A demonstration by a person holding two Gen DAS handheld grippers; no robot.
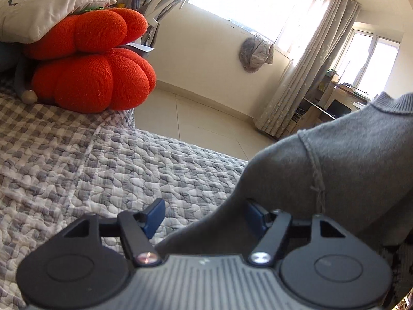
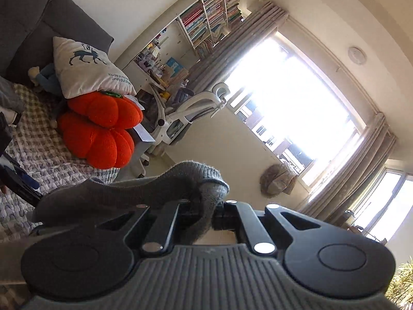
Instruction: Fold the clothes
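Note:
A grey knitted sweater (image 1: 348,160) hangs lifted above the bed at the right of the left wrist view, one fold trailing down between the jaws. My left gripper (image 1: 204,214) stands open with its blue pads (image 1: 155,214) wide apart. The cloth drapes over the right finger, and neither pad presses on it. In the right wrist view my right gripper (image 2: 206,206) is shut on the ribbed edge of the sweater (image 2: 155,188). The bunched cloth covers its fingertips and stretches off to the left.
The bed has a grey and white checked quilt (image 1: 103,160). Two orange pumpkin cushions (image 1: 90,77) and a white pillow (image 1: 46,5) are stacked at its far end. Beyond the bed edge are tiled floor (image 1: 193,118), a white office chair (image 2: 185,113), bookshelves (image 2: 206,18) and curtained windows (image 1: 296,90).

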